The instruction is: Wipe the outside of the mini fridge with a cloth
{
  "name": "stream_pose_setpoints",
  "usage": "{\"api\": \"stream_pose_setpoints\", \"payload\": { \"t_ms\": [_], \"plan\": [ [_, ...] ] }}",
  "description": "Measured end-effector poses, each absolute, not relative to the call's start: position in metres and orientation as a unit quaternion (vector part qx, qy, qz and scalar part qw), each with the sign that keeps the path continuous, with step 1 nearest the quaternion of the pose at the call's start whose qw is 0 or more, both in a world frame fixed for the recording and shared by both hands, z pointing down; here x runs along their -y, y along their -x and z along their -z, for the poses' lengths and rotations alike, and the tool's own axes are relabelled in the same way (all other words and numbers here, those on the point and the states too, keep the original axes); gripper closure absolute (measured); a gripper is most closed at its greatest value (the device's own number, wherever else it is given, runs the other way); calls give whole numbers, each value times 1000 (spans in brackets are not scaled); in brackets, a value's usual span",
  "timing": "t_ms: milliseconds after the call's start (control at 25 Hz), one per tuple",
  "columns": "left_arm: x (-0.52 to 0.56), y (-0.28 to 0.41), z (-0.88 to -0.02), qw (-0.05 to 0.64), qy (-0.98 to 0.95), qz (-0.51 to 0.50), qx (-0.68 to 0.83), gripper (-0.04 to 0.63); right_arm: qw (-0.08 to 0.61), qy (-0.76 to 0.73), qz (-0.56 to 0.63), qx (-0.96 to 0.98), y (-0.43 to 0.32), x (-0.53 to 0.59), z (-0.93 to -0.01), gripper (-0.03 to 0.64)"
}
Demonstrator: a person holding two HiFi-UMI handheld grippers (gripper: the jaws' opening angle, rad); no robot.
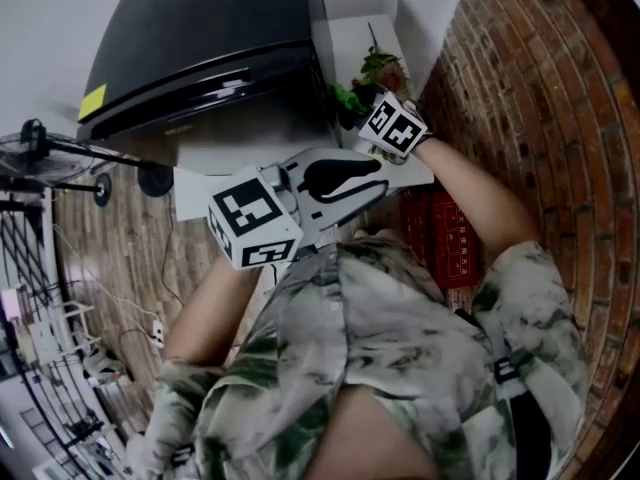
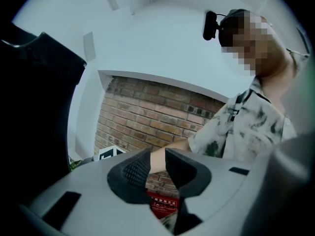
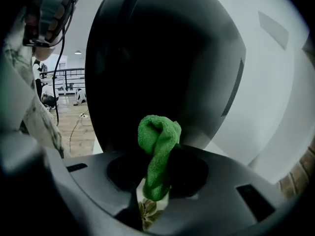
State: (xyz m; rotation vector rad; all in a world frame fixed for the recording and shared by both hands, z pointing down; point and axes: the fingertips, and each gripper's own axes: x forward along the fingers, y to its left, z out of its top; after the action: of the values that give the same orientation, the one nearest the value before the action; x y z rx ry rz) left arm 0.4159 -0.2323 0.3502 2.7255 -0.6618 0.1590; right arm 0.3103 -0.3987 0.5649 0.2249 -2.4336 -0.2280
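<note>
R gripper (image 3: 157,167) has its fingers pinched on a green cloth (image 3: 158,140). The cloth is bunched, and its folded top sticks up past the fingertips w/ a short end hanging below. In the right gripper view the cloth stands right in front of the mini fridge (image 3: 162,58), whose dark glossy side fills most of that view; can't tell if cloth and fridge actually touch. In the head view the fridge is a black box at top left w/ a yellow sticker (image 1: 92,101) on its near left corner, sitting on a white worktop (image 1: 352,43). R gripper is held out at the fridge's right front corner, arm stretched fwd, just beside a small plant (image 1: 380,68) w/ green leaves and reddish bits. L gripper (image 2: 157,162) is pulled back close to the person's chest, well apart from the fridge and pointing to the right. Its fingers (image 2: 134,173) are spread a little w/ nothing between them; through the gap show only a forearm and the brick wall (image 2: 147,117). A red printed box (image 1: 440,236) lies low by the brick wall, under the R arm. Wood floor (image 1: 130,258) at left w/ loose cables.
</note>
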Motion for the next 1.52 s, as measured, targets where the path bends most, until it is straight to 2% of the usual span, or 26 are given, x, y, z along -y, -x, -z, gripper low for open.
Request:
{"api": "stream_pose_setpoints", "payload": {
  "t_ms": [240,480,1080,1240,1520],
  "plan": [
    [237,-412,-355,173,-952,-50,249,489,358,-66,80,928,-312,401,-594,500],
    [241,-413,-354,172,-951,-48,251,489,348,-61,77,932,-321,416,-557,500],
    [256,-435,-355,173,-954,-45,240,489,193,-135,126,964,-297,503,-330,500],
    [258,-435,-356,172,-953,-46,245,489,191,-123,132,965,-287,497,-332,500],
    [259,-434,-362,178,-949,-49,257,489,221,-100,100,965,-286,486,-393,500]
  ]
}}
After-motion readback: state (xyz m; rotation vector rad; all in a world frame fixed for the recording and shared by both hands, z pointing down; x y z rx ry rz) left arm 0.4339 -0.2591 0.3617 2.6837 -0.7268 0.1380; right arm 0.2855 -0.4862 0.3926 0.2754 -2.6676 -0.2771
